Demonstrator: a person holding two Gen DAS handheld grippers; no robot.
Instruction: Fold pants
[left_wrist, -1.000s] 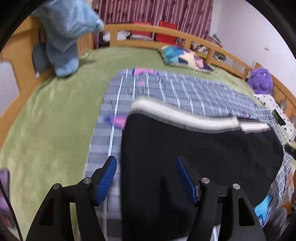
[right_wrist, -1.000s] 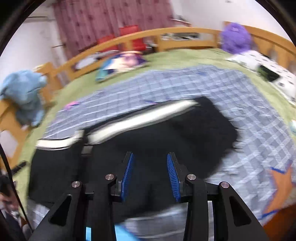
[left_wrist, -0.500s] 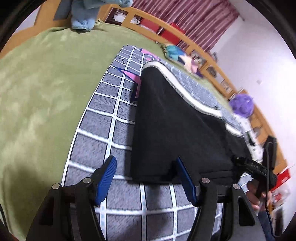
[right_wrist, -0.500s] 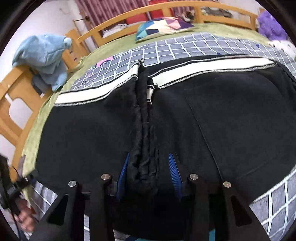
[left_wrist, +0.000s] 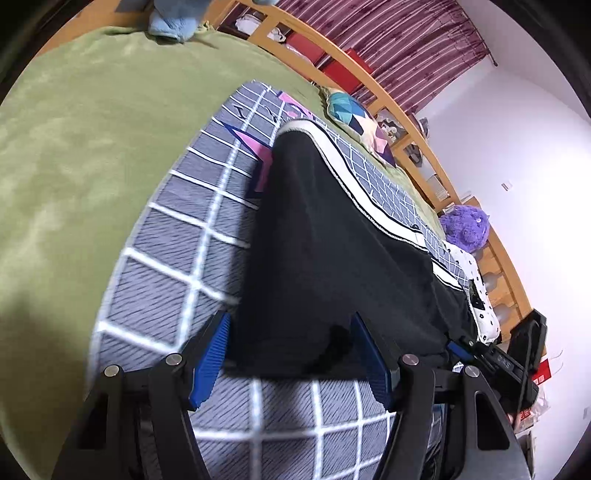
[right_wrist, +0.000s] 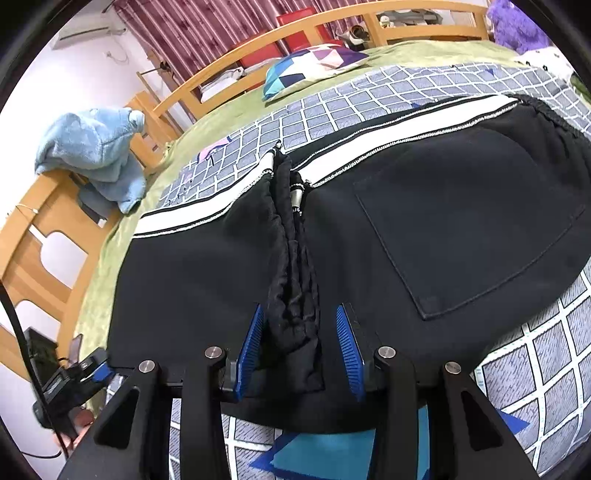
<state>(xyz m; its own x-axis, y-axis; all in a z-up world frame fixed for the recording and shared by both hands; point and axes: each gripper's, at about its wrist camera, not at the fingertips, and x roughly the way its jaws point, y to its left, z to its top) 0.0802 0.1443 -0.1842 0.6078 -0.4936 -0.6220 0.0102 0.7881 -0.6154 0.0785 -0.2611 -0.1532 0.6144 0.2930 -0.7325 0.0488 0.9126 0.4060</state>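
Black pants (left_wrist: 332, 258) with a white side stripe (left_wrist: 354, 184) lie folded lengthwise on a grey checked mat (left_wrist: 177, 251) on the bed. My left gripper (left_wrist: 291, 354) is open, its blue fingers either side of the pants' near corner. In the right wrist view the pants (right_wrist: 443, 229) show a back pocket and a bunched ridge of cloth (right_wrist: 295, 295) running up the middle. My right gripper (right_wrist: 301, 350) is open, straddling that ridge at the near hem. The left gripper also shows in the right wrist view (right_wrist: 85, 373).
A green blanket (left_wrist: 85, 140) covers the bed around the mat. A patterned pillow (right_wrist: 310, 62) lies at the back, a blue plush toy (right_wrist: 92, 147) on the wooden bed frame (right_wrist: 48, 229), a purple plush toy (left_wrist: 465, 229) at the far side.
Both grippers have come down and forward to the pants' near edge. The right one now straddles the bunched ridge; the left one is at the corner. Both stay open.
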